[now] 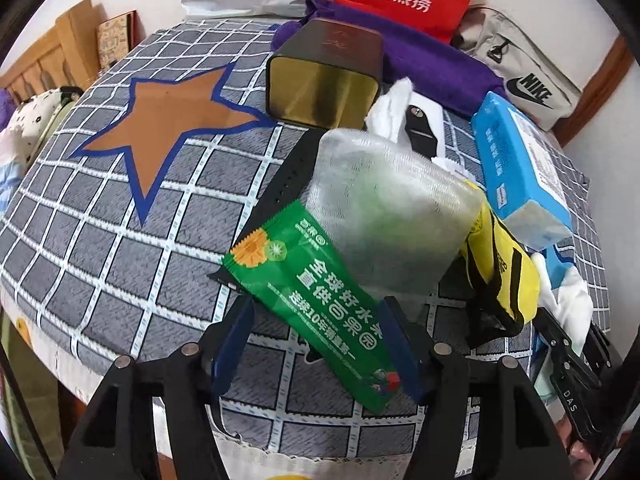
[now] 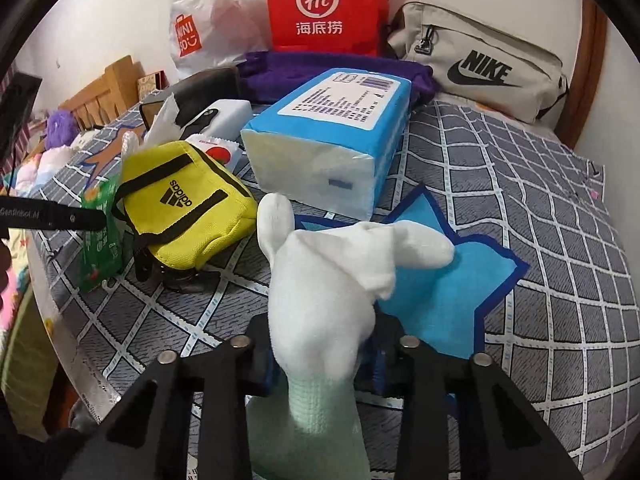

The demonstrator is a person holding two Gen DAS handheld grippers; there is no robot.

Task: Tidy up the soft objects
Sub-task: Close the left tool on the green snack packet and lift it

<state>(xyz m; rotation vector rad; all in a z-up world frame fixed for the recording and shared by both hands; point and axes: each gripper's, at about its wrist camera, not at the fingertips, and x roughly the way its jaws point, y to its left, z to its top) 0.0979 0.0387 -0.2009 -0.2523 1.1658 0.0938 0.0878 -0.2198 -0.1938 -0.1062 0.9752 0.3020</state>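
Right tongs (image 2: 320, 360): clamped on white sock (image 2: 320, 304), held over blue star (image 2: 440, 300) on bed (image 2: 560, 280). Left tongs (image 1: 316, 344): spread wide around green packet (image 1: 316, 292), not gripping. Yellow pouch (image 2: 188, 208), tissue pack (image 2: 324, 140) beyond.

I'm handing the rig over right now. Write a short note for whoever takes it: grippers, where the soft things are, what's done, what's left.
Left gripper: open, its fingers either side of the green snack packet, not clamped.
Right gripper: shut on the white sock, held up above the blue star patch.
On the bed: yellow Adidas pouch, blue tissue pack, purple cloth, grey Nike bag, clear mesh-wrapped pack.
Done: nothing visibly sorted yet.
Left: place the sock, then group the other soft items.
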